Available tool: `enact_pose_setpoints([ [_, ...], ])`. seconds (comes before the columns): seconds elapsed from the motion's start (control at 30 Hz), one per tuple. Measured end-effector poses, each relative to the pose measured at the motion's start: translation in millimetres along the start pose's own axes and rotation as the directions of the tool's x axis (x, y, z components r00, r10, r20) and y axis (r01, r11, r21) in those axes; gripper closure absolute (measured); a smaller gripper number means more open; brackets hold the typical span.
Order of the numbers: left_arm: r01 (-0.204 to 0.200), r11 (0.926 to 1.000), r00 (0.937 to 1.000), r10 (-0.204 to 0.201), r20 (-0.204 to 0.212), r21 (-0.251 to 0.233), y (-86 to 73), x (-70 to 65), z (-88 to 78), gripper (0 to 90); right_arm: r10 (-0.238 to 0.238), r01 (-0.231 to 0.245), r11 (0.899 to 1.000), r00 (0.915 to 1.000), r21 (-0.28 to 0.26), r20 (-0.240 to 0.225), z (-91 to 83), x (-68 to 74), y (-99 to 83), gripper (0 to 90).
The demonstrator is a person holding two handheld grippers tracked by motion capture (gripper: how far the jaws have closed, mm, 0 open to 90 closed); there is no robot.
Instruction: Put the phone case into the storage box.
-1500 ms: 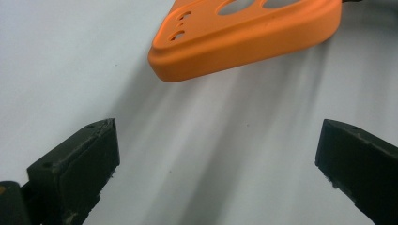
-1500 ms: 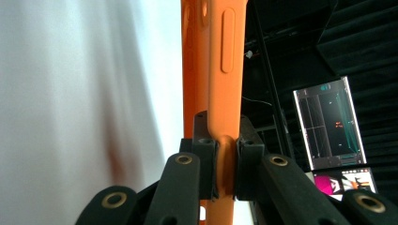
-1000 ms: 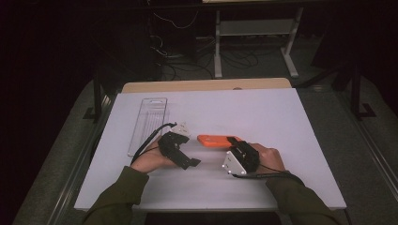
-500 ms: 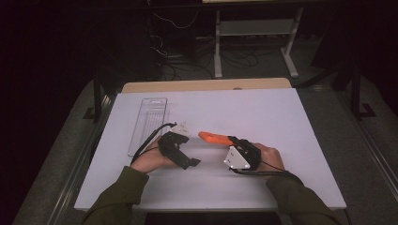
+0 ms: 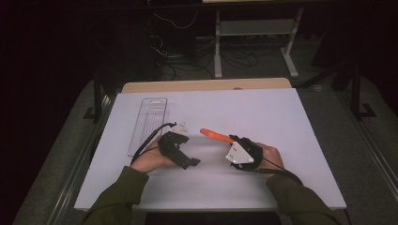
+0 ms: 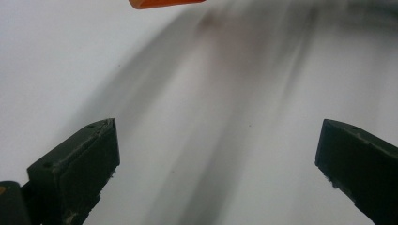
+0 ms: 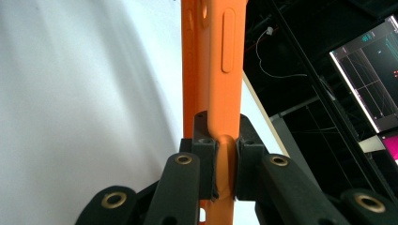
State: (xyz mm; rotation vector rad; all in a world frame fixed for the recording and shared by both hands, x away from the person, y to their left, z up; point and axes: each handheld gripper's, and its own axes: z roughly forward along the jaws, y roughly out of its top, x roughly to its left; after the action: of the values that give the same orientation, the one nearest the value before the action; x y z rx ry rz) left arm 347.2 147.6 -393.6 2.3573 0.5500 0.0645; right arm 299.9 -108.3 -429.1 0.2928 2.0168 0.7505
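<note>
An orange phone case (image 5: pixel 215 135) sticks out up and to the left from my right gripper (image 5: pixel 233 140), which is shut on its lower end. In the right gripper view the orange phone case (image 7: pixel 213 70) stands edge-on between the two jaws, clamped at my right gripper (image 7: pixel 220 140), with its side button showing. My left gripper (image 5: pixel 188 163) rests low over the white tabletop (image 5: pixel 281 122), left of the case, jaws wide apart. In the left gripper view my left gripper (image 6: pixel 218 154) is open with nothing between its fingers, and the orange case's end (image 6: pixel 164 3) shows at the top edge.
A clear plastic tray (image 5: pixel 148 124) lies at the left of the white tabletop, beyond my left hand. A small white object (image 5: pixel 181 126) lies beside the left gripper's cable. A wooden edge (image 5: pixel 206 85) runs behind the board. A lit screen (image 7: pixel 371 70) stands beyond the table.
The orange case lay flat and broad on the table a second ago; now it is turned edge-on and tilted up in the right gripper. The left gripper has stayed put.
</note>
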Motion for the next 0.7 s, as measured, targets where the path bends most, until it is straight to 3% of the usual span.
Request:
enact_pose_setpoints([
  [0.17, 0.0, 1.0, 1.0, 0.0, 0.001, 0.0, -0.1, 0.0, 0.0, 0.0, -0.008, 0.008, 1.0, 1.0, 0.002, -0.005, -0.2, -2.1, -0.4, 80.8],
  [0.7, 0.002, 1.0, 1.0, -0.002, -0.001, -0.004, 0.0, 0.2, -0.5, 0.0, 0.081, -0.081, 0.997, 0.9965, 0.001, -0.022, -0.4, -9.2, -1.4, 80.8],
])
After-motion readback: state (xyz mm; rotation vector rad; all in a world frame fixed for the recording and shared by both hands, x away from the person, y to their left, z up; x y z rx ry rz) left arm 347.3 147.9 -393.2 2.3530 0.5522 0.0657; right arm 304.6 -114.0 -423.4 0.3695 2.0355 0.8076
